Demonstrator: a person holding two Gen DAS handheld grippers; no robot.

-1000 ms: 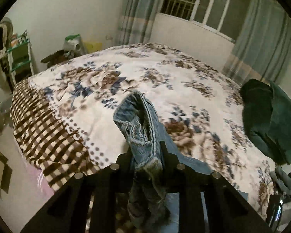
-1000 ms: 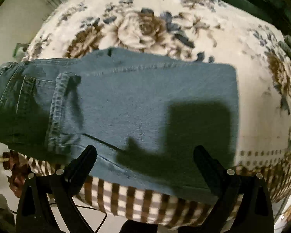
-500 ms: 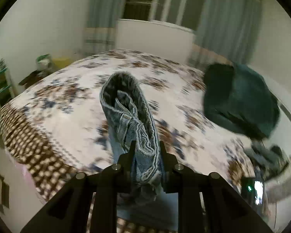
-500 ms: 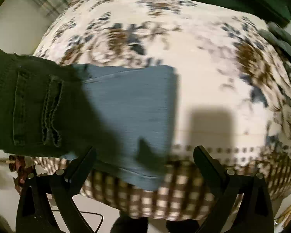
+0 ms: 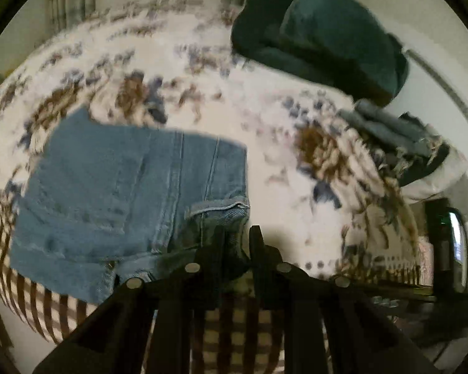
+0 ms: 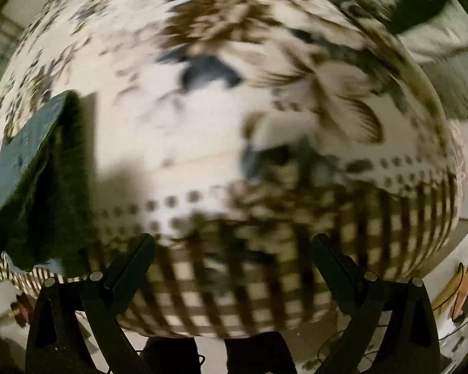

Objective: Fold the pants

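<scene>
Since the earlier frames, the left gripper (image 5: 236, 233) has carried the raised denim end over and down, so the pants (image 5: 131, 196) now lie as a flat folded packet on the bed (image 5: 265, 124), at about 9 o'clock in the left wrist view. Its fingers (image 5: 216, 243) remain clenched on a dark fold of denim at the packet's near right corner. Farther right, at 1 o'clock, a dark green garment (image 5: 324, 37) lies well apart, and a small pile of clothes (image 5: 399, 137) sits at 3 o'clock. In the right wrist view the pants (image 6: 31, 143) have slid to 9 o'clock; the right gripper (image 6: 234, 249) is spread wide, grasping nothing. Judged progress: this fold is laid; release and any smoothing remain.
</scene>
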